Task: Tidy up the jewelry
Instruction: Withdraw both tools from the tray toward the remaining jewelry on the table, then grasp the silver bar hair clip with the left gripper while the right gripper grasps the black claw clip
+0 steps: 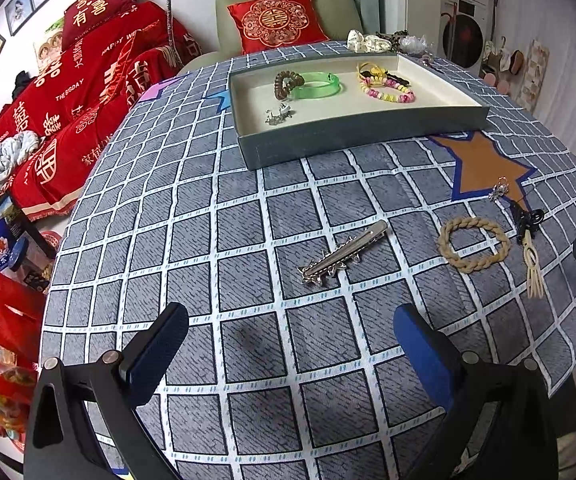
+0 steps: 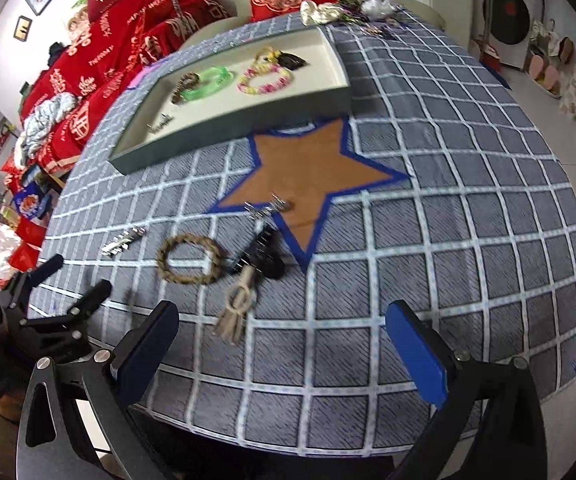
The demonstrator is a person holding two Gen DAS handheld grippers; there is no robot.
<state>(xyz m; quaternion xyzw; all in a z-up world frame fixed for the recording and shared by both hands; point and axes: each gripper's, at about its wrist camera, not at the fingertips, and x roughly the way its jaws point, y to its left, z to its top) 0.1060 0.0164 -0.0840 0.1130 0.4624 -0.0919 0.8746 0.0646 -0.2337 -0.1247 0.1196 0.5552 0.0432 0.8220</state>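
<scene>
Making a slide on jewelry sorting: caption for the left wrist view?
Open left gripper faces a silver hair clip and braided ring; tray beyond.

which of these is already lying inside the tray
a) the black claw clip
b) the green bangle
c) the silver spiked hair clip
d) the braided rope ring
b: the green bangle lies inside the tray beside a brown coil tie, while the silver spiked hair clip, the braided rope ring and the black claw clip lie out on the checked cloth in front of it.
</scene>
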